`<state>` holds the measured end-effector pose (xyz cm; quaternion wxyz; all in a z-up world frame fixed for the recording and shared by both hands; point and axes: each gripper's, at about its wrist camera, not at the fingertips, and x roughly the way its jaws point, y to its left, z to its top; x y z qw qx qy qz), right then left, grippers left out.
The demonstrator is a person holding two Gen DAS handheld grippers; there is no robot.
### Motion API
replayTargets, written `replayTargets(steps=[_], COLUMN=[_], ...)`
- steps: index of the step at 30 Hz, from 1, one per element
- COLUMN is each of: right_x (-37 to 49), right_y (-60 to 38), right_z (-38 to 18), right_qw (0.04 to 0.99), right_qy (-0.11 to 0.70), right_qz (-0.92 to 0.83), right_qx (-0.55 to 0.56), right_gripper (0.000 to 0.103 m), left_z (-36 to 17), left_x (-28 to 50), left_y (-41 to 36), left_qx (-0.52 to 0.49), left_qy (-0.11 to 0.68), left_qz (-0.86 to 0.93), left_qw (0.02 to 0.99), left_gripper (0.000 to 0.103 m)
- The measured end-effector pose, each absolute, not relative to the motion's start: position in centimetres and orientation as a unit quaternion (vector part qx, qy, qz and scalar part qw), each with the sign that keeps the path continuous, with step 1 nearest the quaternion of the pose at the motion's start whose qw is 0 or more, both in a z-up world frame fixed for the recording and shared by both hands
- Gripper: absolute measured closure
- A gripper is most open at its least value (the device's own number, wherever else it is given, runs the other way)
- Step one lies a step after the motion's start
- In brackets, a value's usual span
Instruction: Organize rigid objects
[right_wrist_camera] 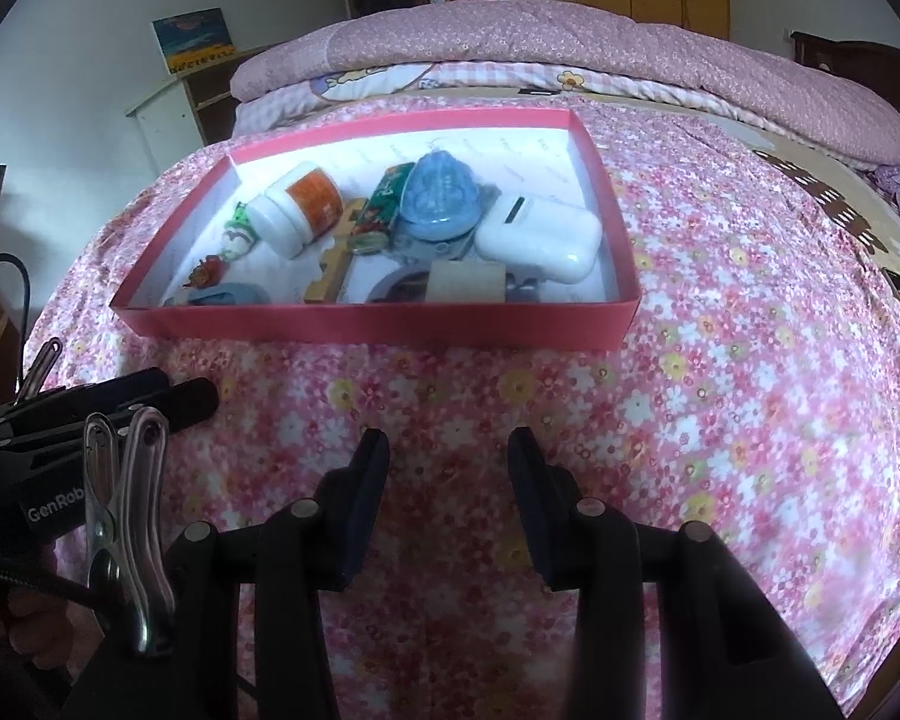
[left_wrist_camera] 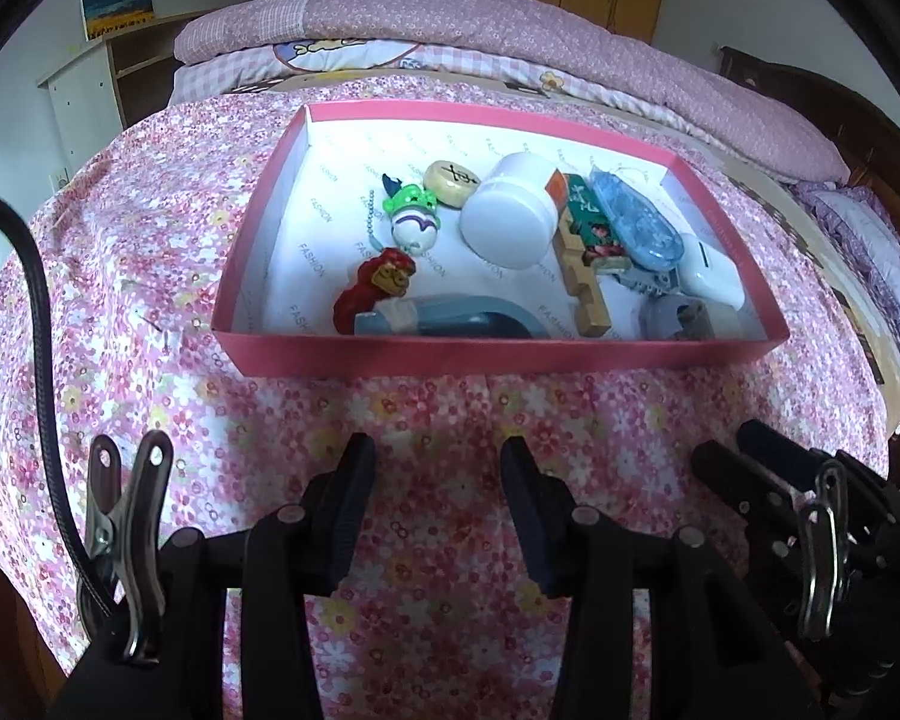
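**Looking pretty much done: everything's in the pink box**

Judging by what's visible, this one's near the finish line. Every loose item I can spot sits inside the pink box (left_wrist_camera: 498, 354), and the flowery bedspread (left_wrist_camera: 450, 420) around it has nothing left lying on it in either view. So my guess is the sorting is finished, or at most there's some tidying inside the box left.

Going big to small:

- The box itself sits on the bed, in front of a folded pink quilt (left_wrist_camera: 510, 24). It's shallow, pink outside, white lining with "FASHION" printed all over.
- The white jar (left_wrist_camera: 510, 210) with an orange label lies tipped on its side, roughly mid-box.
- A white case (right_wrist_camera: 540, 240) rests near the box's right wall, touching or just beside the blue translucent thing (right_wrist_camera: 441, 198).
- A green-patterned wooden piece (left_wrist_camera: 588, 228) lies between the jar and the blue item.
- A grey-blue object (left_wrist_camera: 450, 321) hugs the near wall; can't tell what it is.
- Small stuff on the left: a green-and-white figurine (left_wrist_camera: 414, 216), a red figurine (left_wrist_camera: 378, 288), and a round cream token (left_wrist_camera: 450, 180).

Both claws hang over the bedspread short of the box. The left claw (left_wrist_camera: 438, 498) is spread apart with nothing in it, same with the right claw (right_wrist_camera: 447, 492).
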<state>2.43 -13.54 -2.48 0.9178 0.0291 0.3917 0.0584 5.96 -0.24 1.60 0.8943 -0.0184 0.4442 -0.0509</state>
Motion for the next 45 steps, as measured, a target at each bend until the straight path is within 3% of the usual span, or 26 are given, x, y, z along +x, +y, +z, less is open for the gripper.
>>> replayTargets(steps=[28, 45], right_x=[2.1, 2.1], right_y=[-13.3, -13.3], right_z=[-2.8, -2.7], right_qw=[0.923, 0.924], right_qy=[0.379, 0.377], right_qz=[0.05, 0.049], right_qx=[0.033, 0.032], right_gripper=[0.055, 0.055], left_z=[1.5, 1.4], left_x=[5.8, 5.7], left_y=[-1.2, -1.1], left_qx=[0.003, 0.0], left_qy=[0.435, 0.436], left_qz=[-0.047, -0.048], left_qw=[0.899, 0.899], left_gripper=[0.048, 0.048])
